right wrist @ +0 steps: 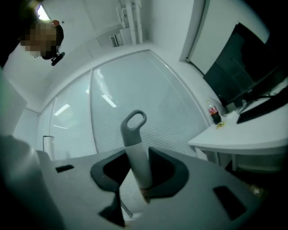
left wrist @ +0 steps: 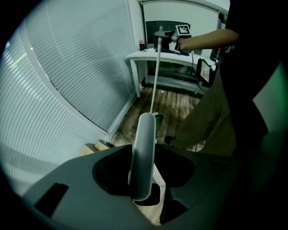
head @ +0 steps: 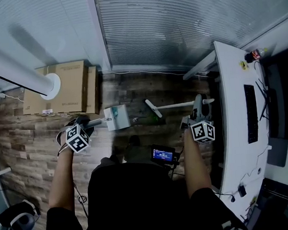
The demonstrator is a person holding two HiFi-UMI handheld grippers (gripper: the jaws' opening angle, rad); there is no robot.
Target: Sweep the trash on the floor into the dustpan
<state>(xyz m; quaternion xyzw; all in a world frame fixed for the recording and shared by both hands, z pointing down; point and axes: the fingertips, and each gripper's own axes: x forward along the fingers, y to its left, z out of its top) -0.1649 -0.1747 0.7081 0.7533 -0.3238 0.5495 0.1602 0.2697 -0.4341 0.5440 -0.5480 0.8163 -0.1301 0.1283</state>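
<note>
- Step in hand: set-up for the sweep. Both tools are held, and the broom (head: 180, 104) has its head on the wooden floor (head: 31, 142), just beside the dustpan (head: 117, 117).
- What looks like a small dark-green scrap (head: 145, 120) lies between the broom head and the pan. It is too small to say more, and no other trash can be made out.
- The left hand-held gripper (head: 87, 126) is closed on the dustpan handle (left wrist: 143, 152), which runs straight out between its 2 jaws.
- The right hand-held gripper (head: 197, 110) is clamped on the broom's shaft just below its looped grey end (right wrist: 135, 120).
- Next move, as I judge it: hold the pan's lip flat on the floor facing the broom, then draw the head toward it in a short stroke so the scrap slides in.
- Pose: the left forearm reaches forward and low, with its gripper tipped steeply toward the floor. The right arm is held higher beside the white surface (head: 231, 109), its gripper about level across the near-upright shaft.
</note>
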